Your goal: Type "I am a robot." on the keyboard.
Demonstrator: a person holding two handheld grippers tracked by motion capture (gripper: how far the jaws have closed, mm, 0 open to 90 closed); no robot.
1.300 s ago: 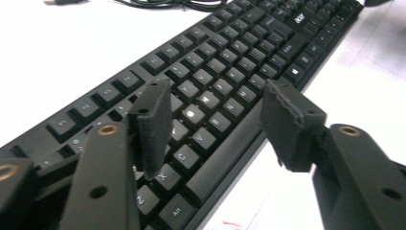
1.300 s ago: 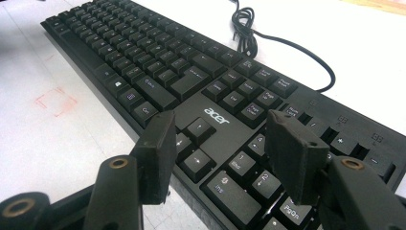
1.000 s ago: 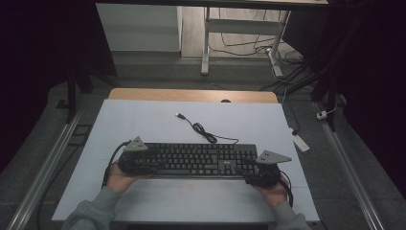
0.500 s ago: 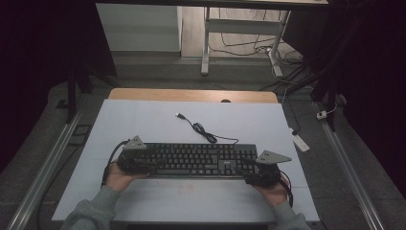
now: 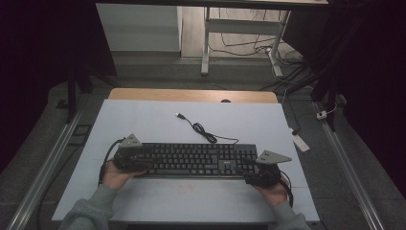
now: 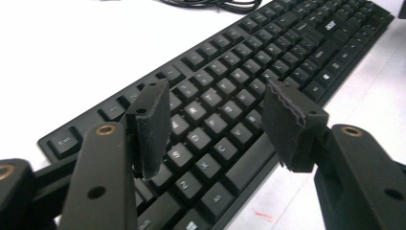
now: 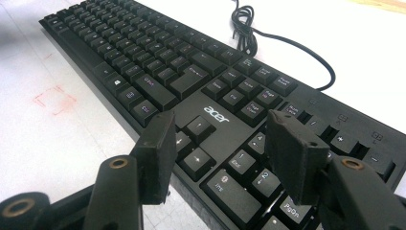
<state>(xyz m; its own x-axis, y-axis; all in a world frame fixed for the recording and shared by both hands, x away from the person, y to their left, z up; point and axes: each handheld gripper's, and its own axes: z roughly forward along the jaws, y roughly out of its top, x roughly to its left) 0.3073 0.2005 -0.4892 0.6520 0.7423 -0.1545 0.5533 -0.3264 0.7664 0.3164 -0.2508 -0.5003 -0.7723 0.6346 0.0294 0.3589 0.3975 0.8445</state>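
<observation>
We have the keyboard (image 5: 191, 160) lying flat near the front of the white worktop (image 5: 143, 120), its cable (image 5: 203, 132) trailing back, with the left gripper (image 6: 215, 120) over its left end and the right gripper (image 7: 220, 143) over its right. The left fingers (image 6: 148, 124) have just been closing but stand apart over the keys, as the right ones do. If we lift unevenly, it could tilt, slip, or snag its cable.

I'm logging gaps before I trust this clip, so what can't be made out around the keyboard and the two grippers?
- High view: jaws of left gripper and right gripper hidden by their own bodies; contact with keyboard unclear.
- Left gripper view: keyboard's near end cut off by the bottom edge.
- High view: cable plug too small to identify.
</observation>
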